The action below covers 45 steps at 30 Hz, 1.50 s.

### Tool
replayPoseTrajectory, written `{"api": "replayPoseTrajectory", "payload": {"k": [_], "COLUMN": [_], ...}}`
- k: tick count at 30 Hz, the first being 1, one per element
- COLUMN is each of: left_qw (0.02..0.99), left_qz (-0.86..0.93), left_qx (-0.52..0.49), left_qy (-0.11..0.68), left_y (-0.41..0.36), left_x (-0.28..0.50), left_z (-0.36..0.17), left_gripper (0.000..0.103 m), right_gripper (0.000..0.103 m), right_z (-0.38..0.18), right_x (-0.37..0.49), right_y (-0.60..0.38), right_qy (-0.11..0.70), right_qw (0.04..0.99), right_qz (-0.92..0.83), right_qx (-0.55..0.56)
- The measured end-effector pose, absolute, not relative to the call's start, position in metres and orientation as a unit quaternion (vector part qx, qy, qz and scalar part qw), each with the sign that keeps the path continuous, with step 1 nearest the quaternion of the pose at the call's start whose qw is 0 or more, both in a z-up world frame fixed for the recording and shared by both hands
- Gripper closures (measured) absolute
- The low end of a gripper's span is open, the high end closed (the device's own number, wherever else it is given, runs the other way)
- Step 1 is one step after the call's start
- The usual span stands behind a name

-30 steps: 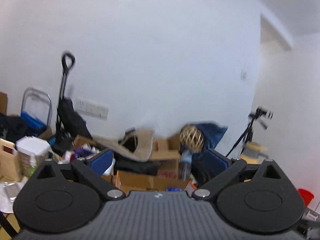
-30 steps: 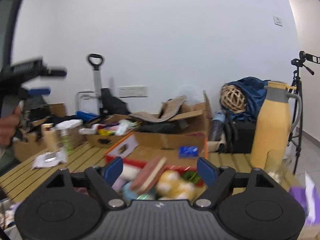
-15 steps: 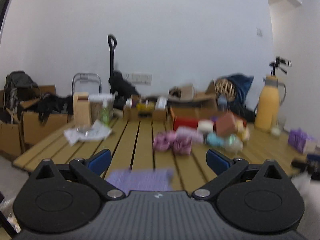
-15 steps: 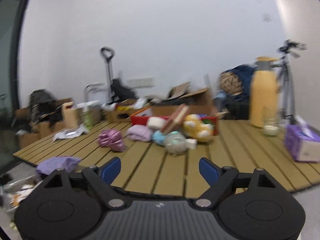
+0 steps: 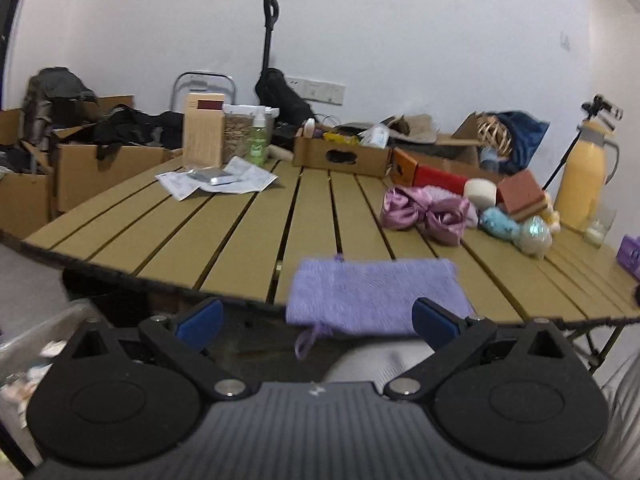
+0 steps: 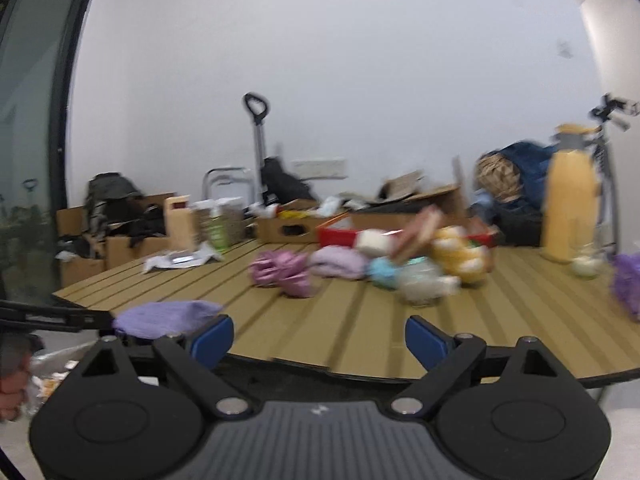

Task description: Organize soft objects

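The left gripper (image 5: pixel 318 320) is being held with its jaws spread wide and empty, aimed at the purple cloth (image 5: pixel 374 294) lying flat at the near edge of the slatted table (image 5: pixel 240 232), one side overhanging, which probably makes it the easiest piece to be taken first. The right gripper (image 6: pixel 319 336) is likewise being carried wide and empty, facing the pile of soft items (image 6: pixel 360 264) heaped mid-table before the red box (image 6: pixel 340 236), seemingly being readied for sorting.
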<state>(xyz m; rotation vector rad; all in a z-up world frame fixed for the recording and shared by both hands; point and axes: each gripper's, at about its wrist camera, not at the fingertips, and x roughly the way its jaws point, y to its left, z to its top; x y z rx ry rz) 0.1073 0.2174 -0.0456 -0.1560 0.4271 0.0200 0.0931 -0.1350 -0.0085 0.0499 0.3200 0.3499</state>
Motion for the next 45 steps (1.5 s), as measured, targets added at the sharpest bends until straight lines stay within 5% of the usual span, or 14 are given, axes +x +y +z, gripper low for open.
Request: {"api": "replayPoseTrajectory", "payload": {"k": [6,9,13,16,18,20,34,45], "left_qw": [0.952,0.945,0.939,0.938,0.942,0.945,0.95,0.942], "left_qz": [-0.048,-0.052,-0.051,-0.044,-0.049,-0.064,-0.19,-0.261], "left_qx": [-0.158,-0.175,-0.178,-0.184,-0.179,-0.18,-0.157,-0.127], "left_qy": [0.256,0.272,0.291,0.291,0.279,0.265,0.19,0.166], "left_y": [0.248,0.251,0.255,0.255,0.249,0.238,0.104,0.057], "left_x": [0.146,0.151,0.149,0.15,0.147,0.143,0.185,0.431], "left_z": [-0.062,-0.066,-0.061,-0.056,-0.048,-0.038,0.018,0.115], "left_gripper": [0.024,0.026,0.071,0.084,0.093,0.094,0.096,0.096], "right_gripper": [0.017,0.026,0.038,0.067,0.077,0.088,0.093,0.094], "right_z": [-0.019,-0.026,-0.042,-0.053,-0.056,-0.054,-0.009,0.095], "right_x": [0.14,0.164,0.19,0.197,0.196,0.194,0.198,0.415], "right_y": [-0.062,-0.028,0.004,0.012,0.012,0.006,-0.125,-0.171], "right_qy": [0.185,0.206,0.253,0.274,0.271,0.262,0.189,0.185], "right_qw": [0.955,0.95,0.932,0.917,0.915,0.917,0.949,0.949], "right_qz": [0.224,0.229,0.25,0.27,0.278,0.28,0.225,0.243], "right_qx": [0.051,0.053,0.071,0.102,0.112,0.112,0.115,0.085]}}
